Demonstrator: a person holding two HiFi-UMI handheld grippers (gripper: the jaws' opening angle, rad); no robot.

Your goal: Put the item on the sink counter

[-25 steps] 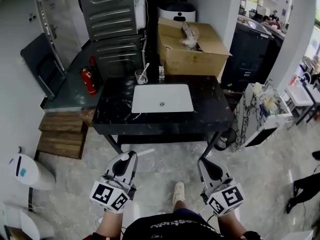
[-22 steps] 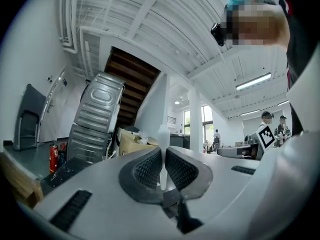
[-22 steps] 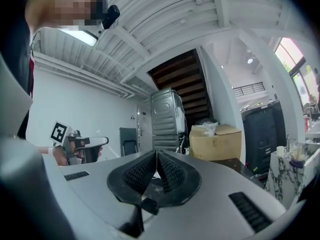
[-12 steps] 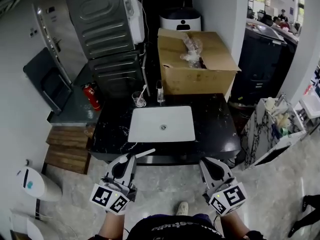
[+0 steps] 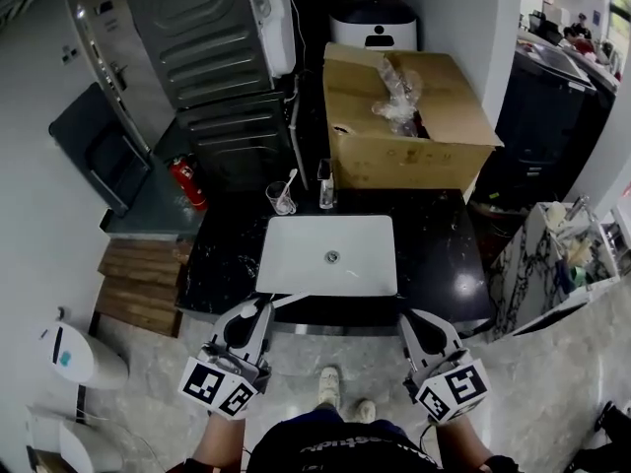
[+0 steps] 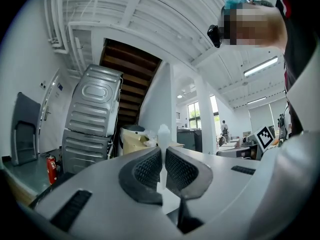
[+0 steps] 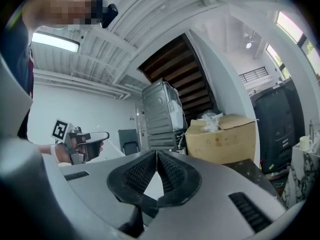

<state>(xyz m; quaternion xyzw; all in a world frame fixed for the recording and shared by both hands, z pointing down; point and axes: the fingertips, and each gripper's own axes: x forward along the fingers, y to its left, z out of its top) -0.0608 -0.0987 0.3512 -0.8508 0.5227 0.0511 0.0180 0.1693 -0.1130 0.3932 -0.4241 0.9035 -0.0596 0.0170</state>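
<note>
Head view: the left gripper [image 5: 258, 308] holds a thin white item [image 5: 288, 301], its tip showing against the front edge of the black sink counter [image 5: 444, 254]; the right gripper [image 5: 416, 323] is alongside. Only the left gripper view shows the pads clamped on the item's stem. The right gripper view shows those jaws pressed together, empty.

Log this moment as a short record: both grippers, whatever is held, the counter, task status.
left gripper: shut on thin white item
right gripper: shut, nothing between its jaws
sink counter: black, ahead of both grippers
basin: white, set into the counter
on counter: glass cup behind the basin's left corner
behind counter: cardboard box
item on counter: not yet
</note>
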